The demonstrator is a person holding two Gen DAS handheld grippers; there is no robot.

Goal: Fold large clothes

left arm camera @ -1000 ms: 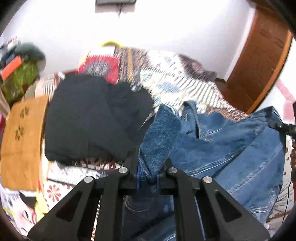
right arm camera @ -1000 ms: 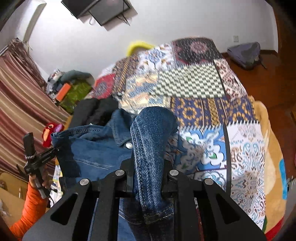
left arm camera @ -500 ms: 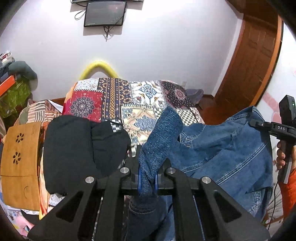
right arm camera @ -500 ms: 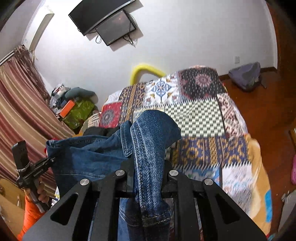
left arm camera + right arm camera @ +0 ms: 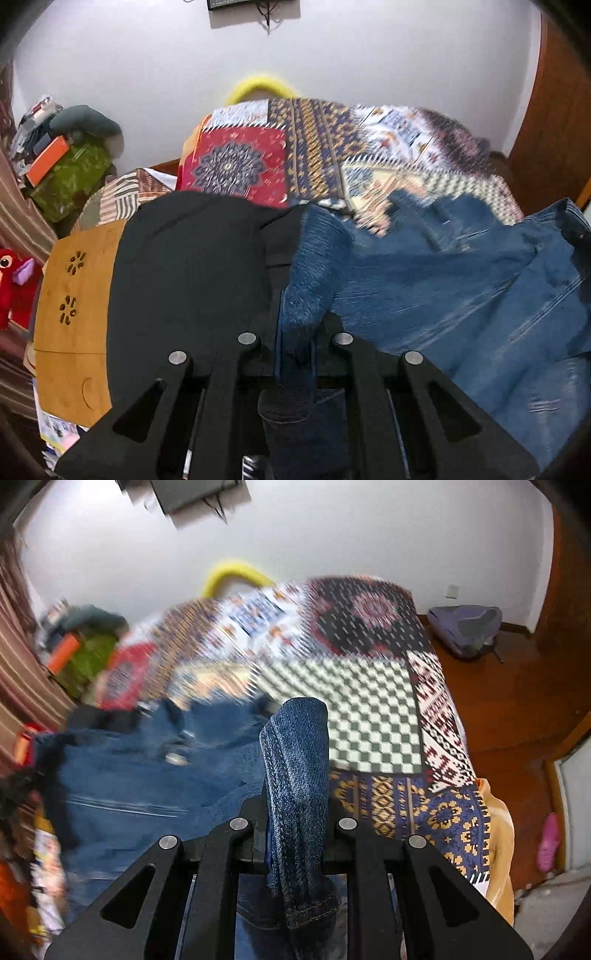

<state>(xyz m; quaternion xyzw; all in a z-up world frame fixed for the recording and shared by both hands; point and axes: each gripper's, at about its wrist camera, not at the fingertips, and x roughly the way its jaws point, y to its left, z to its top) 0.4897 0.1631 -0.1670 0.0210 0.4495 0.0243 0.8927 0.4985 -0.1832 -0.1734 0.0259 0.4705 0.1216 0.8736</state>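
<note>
From the left wrist, the left gripper (image 5: 295, 332) stays clenched on a fold of the one denim jacket (image 5: 443, 280), which has dropped from mid-air half a second ago to spread over the patchwork quilt (image 5: 314, 155); the other hand-held tool has gone from view; one black garment (image 5: 192, 266) lies beside the jacket, next to one wooden board (image 5: 74, 314); from the right wrist, the right gripper (image 5: 295, 812) remains clamped on a denim sleeve (image 5: 297, 760); the jacket body (image 5: 147, 775) is blurred and now lower on the quilt (image 5: 373, 716); one grey bag (image 5: 467, 626) sits on the floor.
</note>
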